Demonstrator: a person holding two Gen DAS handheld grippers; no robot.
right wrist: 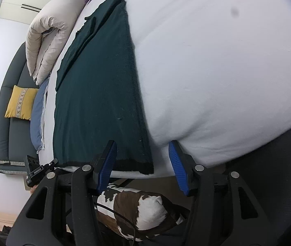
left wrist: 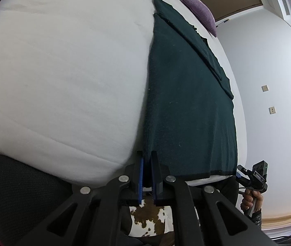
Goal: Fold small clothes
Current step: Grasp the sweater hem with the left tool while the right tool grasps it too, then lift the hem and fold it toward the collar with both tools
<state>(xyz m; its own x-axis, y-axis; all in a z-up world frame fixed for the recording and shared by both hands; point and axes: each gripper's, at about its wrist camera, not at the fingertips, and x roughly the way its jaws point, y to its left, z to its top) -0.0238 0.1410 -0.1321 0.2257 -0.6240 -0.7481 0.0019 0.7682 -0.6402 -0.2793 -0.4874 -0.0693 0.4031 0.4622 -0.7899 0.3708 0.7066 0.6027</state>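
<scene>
A white padded bed (left wrist: 63, 82) fills the room, and the dark green knitted garment (left wrist: 186, 102) lies flat along it, its hem at the near edge. The left gripper (left wrist: 147, 160) is clamped on one hem corner; the right gripper (right wrist: 143, 157) stands spread around the other. Lifting one-sided would likely skew the fold, or the knit may slip.

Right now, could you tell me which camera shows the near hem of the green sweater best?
The right wrist view: the sweater's dark hem runs unobstructed between the open right gripper's fingers. The left wrist view shows the hem only partly, because the left gripper, shut on it, hides one corner.
</scene>
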